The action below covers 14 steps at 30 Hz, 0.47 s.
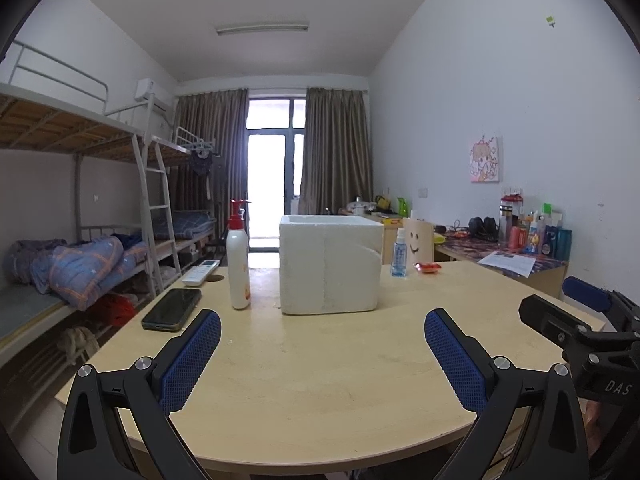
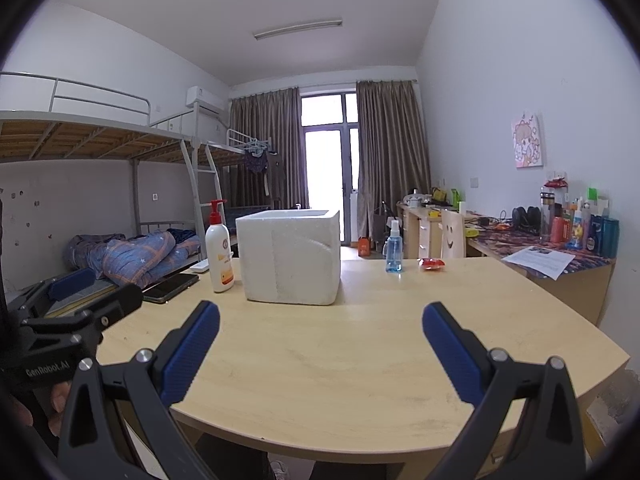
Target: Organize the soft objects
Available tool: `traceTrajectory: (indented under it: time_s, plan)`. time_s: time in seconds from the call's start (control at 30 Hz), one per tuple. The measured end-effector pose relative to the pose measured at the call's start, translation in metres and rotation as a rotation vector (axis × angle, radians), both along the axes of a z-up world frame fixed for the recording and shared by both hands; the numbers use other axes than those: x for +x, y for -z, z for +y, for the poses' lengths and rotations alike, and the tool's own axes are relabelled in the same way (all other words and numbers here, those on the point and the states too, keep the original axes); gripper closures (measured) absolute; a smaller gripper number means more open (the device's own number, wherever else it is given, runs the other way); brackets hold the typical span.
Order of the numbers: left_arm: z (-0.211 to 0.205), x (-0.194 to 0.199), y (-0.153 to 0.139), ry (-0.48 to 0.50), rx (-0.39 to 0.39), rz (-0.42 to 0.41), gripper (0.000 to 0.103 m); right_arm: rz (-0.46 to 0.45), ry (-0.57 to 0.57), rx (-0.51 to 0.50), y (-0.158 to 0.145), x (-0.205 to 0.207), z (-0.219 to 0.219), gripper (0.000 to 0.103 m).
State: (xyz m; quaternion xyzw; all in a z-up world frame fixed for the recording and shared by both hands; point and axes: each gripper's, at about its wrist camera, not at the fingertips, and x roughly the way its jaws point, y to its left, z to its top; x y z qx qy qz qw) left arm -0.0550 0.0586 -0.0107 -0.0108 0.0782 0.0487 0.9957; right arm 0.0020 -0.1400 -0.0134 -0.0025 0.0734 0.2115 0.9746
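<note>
Nearest the lens, the left gripper (image 1: 322, 354) hangs over the near edge of the pale wooden tabletop (image 1: 320, 392) with its blue-padded fingers (image 1: 188, 364) spread wide apart and nothing between them; the right gripper (image 2: 320, 352) is held the same way just beside it, jaws apart and empty. Further in on the left, a dark phone (image 1: 172, 310) lies flat on the tabletop, with a white remote (image 1: 201, 272) beyond it near the far left edge. A white lotion bottle (image 1: 238, 268) with a red pump stands upright just left of a white foam box (image 1: 330, 264), which sits around the middle of the tabletop with its top open; its inside is hidden from both views. To the right and further back stand a small blue spray bottle (image 1: 399, 254) and, near it, a small red packet (image 1: 428, 267) lying flat. Beyond the tabletop, bunk beds (image 1: 80, 128) line the left wall, with a rolled blue quilt (image 1: 86, 270) on the lower bunk.
</note>
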Motion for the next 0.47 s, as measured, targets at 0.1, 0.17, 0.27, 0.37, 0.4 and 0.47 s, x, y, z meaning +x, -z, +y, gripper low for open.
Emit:
traceTrajectory:
  time_s: [0.1,0.17,0.27,0.37,0.4,0.47]
  plan:
    - [0.0025,0.0022,0.0010,0.002,-0.003,0.007,0.001,-0.012,0.005,-0.010,-0.0002,-0.0012,0.0014,0.000]
    - [0.0023,0.0035,0.0010,0.006,-0.002,0.011,0.001,-0.012,0.005,-0.012,0.0000,0.0003,0.0013,0.000]
    - [0.0006,0.0036,0.0001,0.010,0.005,0.010,0.001,-0.007,0.007,-0.012,0.0007,0.0013,0.0003,0.000]
    - [-0.0022,0.0022,-0.0011,0.024,0.007,0.003,0.001,-0.007,0.011,-0.010,0.0005,0.0018,-0.0016,0.000]
    - [-0.0020,0.0008,-0.0014,0.029,0.003,-0.001,0.001,-0.007,0.011,-0.009,0.0004,0.0014,-0.0017,0.000]
    - [-0.0027,0.0005,-0.0020,0.040,0.005,-0.001,0.001,-0.007,0.012,-0.011,0.0005,0.0011,-0.0020,0.000]
